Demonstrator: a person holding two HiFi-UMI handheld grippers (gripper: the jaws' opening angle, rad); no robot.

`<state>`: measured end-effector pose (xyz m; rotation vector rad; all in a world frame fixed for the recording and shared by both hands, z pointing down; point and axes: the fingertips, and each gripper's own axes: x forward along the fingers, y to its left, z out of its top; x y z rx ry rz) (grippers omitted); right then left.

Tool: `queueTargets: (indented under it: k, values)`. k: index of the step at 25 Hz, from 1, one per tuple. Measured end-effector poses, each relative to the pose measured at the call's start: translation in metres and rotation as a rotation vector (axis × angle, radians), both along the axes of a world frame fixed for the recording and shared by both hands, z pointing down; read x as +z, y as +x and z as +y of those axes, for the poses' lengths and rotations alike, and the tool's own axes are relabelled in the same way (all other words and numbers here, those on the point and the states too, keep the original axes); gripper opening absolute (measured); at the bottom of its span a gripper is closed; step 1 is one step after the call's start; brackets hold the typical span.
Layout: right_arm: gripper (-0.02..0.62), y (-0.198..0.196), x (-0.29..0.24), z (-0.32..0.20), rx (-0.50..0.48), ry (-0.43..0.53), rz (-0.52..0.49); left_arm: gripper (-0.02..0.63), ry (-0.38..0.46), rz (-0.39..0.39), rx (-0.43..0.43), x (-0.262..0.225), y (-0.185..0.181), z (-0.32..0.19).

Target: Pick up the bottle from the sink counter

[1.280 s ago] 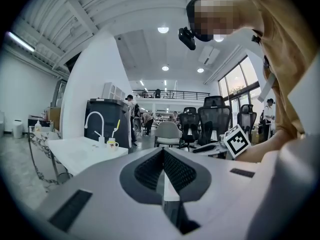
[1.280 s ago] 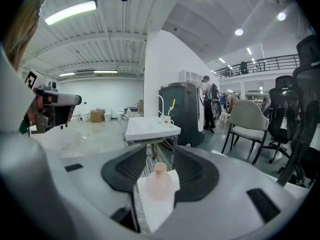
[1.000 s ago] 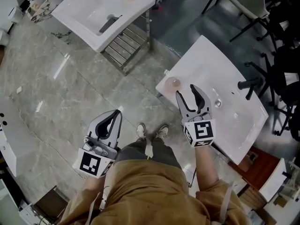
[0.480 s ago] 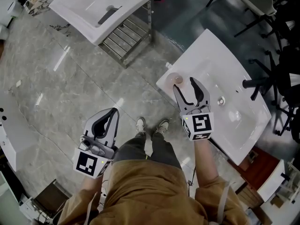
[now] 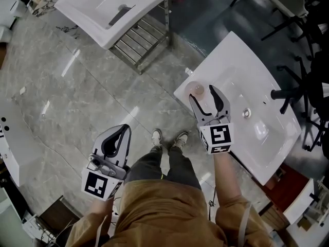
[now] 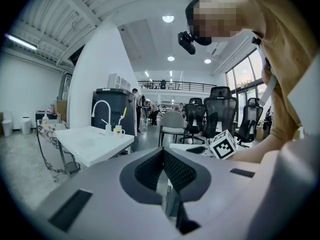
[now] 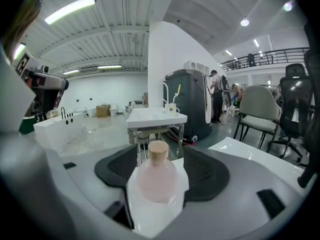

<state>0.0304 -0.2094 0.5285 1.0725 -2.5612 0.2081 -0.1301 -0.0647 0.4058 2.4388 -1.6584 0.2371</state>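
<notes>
The right gripper [image 5: 202,93] has just been spreading its jaws and is now released wide. The pink bottle [image 5: 196,89] stands untouched in the gap at their tips, on the sink counter's [image 5: 247,71] 9 o'clock corner, so closing looks like the next step. Compared with a second ago the right gripper sits nearer the bottle, while the left gripper [image 5: 116,140] hangs clenched and empty at 7 o'clock.

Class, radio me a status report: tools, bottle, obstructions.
Right tool open, jaws just widened, nothing gripped. Left tool shut, empty. Bottle upright on sink counter corner, just ahead of right tool. Path clear.
</notes>
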Motion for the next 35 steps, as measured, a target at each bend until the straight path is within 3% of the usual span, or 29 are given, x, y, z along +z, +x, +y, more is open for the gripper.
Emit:
queueTargets:
  k: [9, 14, 18, 27, 31, 35]
  values:
    - [0.296, -0.005, 0.015, -0.009, -0.001, -0.016, -0.004, -0.002, -0.033, -0.008, -0.01, 0.01, -0.004, 0.006]
    - [0.296, -0.009, 0.018, -0.012, -0.01, -0.008, -0.004, -0.002, 0.009, -0.009, -0.02, 0.008, -0.005, 0.003]
    - [0.295, -0.011, 0.022, -0.013, -0.009, -0.009, 0.01, -0.002, -0.048, -0.008, -0.014, 0.017, -0.002, 0.009]
    - [0.29, -0.017, 0.026, -0.011, -0.015, -0.013, 0.006, -0.002, -0.044, -0.006, -0.018, 0.02, -0.003, 0.009]
    - [0.252, -0.018, 0.023, -0.013, -0.003, 0.004, -0.002, -0.002, -0.002, -0.002, -0.022, 0.016, -0.003, 0.005]
    - [0.209, -0.017, 0.022, -0.015, 0.005, 0.013, 0.006, -0.002, -0.023, -0.002, -0.026, 0.019, -0.004, 0.007]
